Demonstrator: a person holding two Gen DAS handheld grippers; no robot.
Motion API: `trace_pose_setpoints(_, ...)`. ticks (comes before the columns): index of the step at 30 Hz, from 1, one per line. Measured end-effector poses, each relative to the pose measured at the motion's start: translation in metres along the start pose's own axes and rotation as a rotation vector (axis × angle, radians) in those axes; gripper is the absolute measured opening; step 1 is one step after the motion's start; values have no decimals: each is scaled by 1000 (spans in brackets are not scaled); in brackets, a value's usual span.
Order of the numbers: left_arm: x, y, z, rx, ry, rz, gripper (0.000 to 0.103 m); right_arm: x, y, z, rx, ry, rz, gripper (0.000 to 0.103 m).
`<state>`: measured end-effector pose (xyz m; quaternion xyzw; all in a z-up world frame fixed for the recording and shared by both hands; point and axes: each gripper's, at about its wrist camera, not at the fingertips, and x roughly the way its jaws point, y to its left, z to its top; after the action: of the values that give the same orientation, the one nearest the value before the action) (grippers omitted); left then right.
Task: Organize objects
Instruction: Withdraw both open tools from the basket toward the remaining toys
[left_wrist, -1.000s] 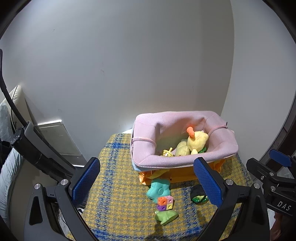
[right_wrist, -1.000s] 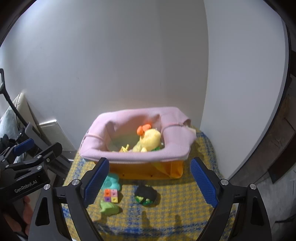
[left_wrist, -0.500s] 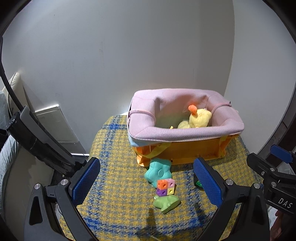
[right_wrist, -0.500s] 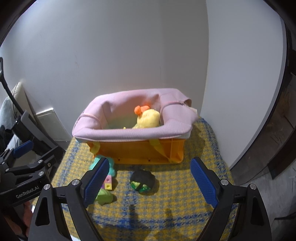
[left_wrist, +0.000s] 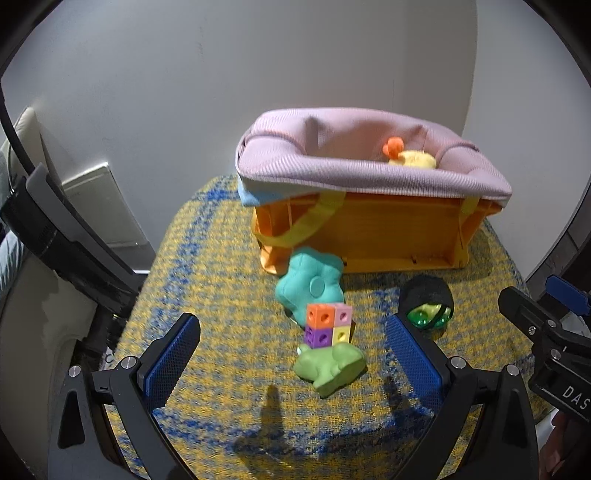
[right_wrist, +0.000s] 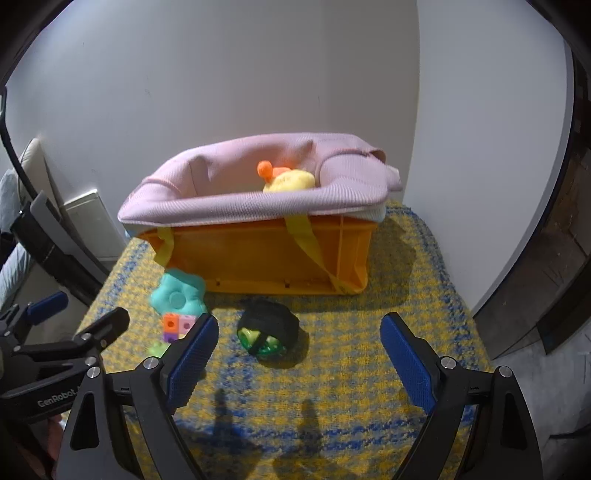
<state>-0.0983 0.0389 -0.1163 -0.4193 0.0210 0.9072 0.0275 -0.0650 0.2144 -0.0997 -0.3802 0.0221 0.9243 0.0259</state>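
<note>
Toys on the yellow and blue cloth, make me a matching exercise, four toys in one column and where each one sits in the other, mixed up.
Toys:
1. yellow plush
2. teal flower toy
3. green frog toy
4. black and green ball

Places:
A. nearest the camera, just in front of the cube block
B. inside the pink-lined orange bin
C. alone on the cloth, right of the cubes
D. against the bin's front left corner

Pairs: 1-B, 2-D, 3-A, 4-C
</note>
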Motion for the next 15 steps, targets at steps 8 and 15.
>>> trace_pose_setpoints(8,25,-9,-16,-2,33,-13,103,18,-11,-17,8,14,-5,89)
trace_pose_setpoints(15,42,-18,-28,21,52,-4,103,33,-14,-30,-12,21,-3,89)
